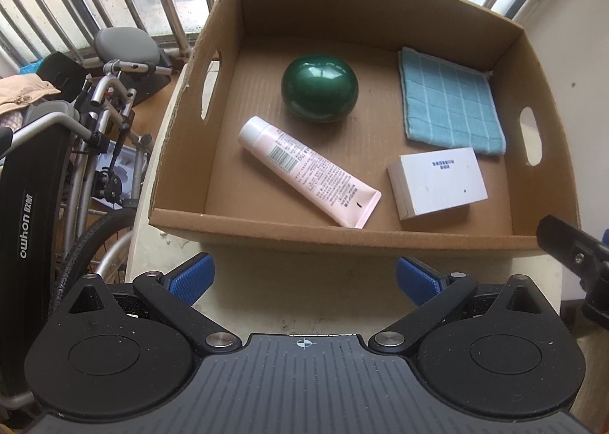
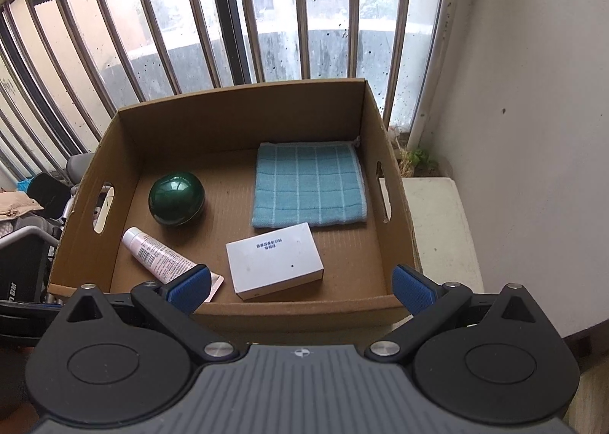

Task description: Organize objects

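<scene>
Pink tube [image 2: 161, 256] end hidden behind right tool [image 2: 302, 283], jaws apart

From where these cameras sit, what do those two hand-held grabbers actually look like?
Both look alike. The left gripper and right gripper each have a ribbed grey body marked with a small crosshair, two round black discs, black linkage arms with silver rivets, and textured blue finger pads. No cables, hands or sleeves show.

Cream table [image 1: 342, 320], cardboard box [image 1: 289, 232] on it
</scene>
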A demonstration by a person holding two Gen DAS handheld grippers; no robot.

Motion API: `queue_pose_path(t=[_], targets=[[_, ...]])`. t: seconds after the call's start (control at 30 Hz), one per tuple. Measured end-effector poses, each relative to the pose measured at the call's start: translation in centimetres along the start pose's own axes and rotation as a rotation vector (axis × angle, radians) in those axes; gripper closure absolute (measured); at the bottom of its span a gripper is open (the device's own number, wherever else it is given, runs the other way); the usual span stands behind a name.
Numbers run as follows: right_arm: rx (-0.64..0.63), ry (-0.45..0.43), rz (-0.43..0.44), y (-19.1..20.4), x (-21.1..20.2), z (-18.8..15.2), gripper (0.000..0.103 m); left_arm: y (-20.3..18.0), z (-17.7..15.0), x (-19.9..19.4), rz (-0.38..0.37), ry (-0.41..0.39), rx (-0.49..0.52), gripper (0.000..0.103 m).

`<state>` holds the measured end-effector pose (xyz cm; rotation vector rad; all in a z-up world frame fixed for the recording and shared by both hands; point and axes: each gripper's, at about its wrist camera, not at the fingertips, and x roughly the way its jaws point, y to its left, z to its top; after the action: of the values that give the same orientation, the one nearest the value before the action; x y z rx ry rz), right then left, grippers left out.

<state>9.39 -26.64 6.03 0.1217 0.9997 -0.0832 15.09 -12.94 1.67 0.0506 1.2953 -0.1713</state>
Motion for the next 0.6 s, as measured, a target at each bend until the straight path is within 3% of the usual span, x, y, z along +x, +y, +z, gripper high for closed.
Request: queue_pose_path(t=[0.6], targets=[[0.013,0.053,-0.004,-1.2,0.3,-1.3,0.000,-1.8,-0.4,-0.4,-0.007,-0.011,0.052,0.000]])
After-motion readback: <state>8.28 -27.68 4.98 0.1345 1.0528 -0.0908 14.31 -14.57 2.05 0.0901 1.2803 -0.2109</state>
